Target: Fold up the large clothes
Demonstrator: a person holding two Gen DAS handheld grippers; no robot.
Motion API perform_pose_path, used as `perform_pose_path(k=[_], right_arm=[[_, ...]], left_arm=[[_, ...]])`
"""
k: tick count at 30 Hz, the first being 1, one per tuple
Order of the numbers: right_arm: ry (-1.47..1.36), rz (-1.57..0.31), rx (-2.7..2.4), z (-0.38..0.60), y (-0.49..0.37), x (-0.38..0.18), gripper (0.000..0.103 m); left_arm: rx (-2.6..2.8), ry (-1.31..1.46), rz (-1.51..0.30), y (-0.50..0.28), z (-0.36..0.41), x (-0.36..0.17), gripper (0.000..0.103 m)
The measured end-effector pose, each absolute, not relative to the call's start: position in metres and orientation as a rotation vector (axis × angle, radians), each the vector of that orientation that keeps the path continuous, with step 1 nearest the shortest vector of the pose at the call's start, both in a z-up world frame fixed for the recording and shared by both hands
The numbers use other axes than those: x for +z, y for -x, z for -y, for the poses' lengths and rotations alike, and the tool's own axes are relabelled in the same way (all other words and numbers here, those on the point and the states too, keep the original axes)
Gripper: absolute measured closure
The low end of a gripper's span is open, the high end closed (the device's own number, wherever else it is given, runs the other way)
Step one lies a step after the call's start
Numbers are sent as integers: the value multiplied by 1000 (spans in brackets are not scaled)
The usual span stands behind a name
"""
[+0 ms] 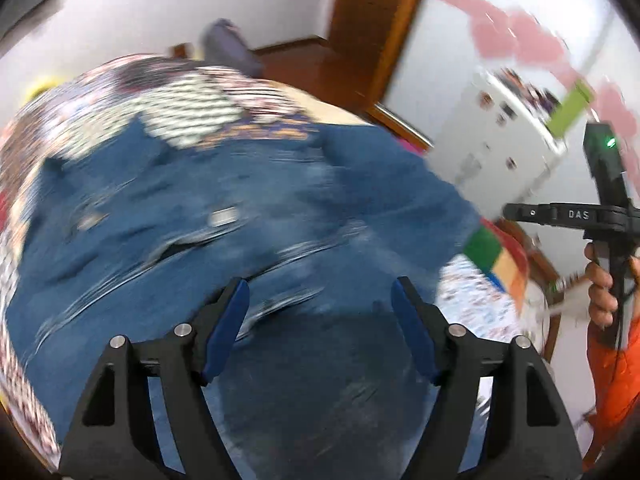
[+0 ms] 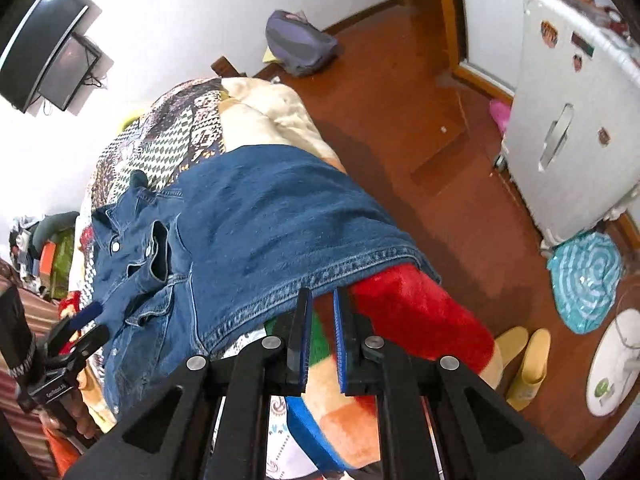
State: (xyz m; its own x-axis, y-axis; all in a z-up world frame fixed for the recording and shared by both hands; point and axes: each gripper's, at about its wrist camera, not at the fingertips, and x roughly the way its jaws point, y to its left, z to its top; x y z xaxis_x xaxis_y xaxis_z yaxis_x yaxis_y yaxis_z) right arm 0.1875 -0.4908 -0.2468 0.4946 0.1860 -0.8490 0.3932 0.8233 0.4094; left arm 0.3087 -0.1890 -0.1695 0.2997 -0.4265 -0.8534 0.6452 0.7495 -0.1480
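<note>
The bed (image 2: 276, 120) fills most of both views; it carries a patchwork cover with black-and-white patterns, a cream part and bright red, green and orange blocks. Around it is a reddish-brown wooden floor (image 2: 400, 92).

On the bed lies the large blue denim garment (image 2: 260, 220), spread flat over the cover. Its stitched hem (image 2: 320, 276) runs along the side near the right tongs, and its metal snap buttons (image 2: 116, 246) and crumpled placket are on the left side in the right wrist view. In the left wrist view the same denim is blurred.

A white refrigerator (image 2: 576, 120) with small magnets stands by the wall at the right. A purple-grey backpack (image 2: 298, 42) lies on the floor at the far wall. A turquoise round mat (image 2: 586, 280) lies on the floor in front of the refrigerator, and a pair of yellow slippers (image 2: 528, 360) stands near the bed.

The left tongs (image 1: 320, 292) are wide apart and hang above the denim; nothing is between the blue pads. The right tongs (image 2: 323, 300) are narrow, almost closed, with the tips at the hem. Whether the pads pinch the cloth I cannot tell. In the left wrist view a hand (image 1: 604, 288) holds the black handle of the right tool.
</note>
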Motion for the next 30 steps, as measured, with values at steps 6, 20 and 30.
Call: perform_pose_path(k=[6,20,30], right_arm=[[-601,-1039,-146,487,-162,-242,97],[-686,-1075,-161,500,-135,-265,97],[-702,-1074,-105,487,-153,-268,97]], left_arm=[[-868,-452,-1103,-292,299,-199,30],[-828,-635,-987,-288,356,-229,68],[-797,-450,-898,-301,323,-172,94]])
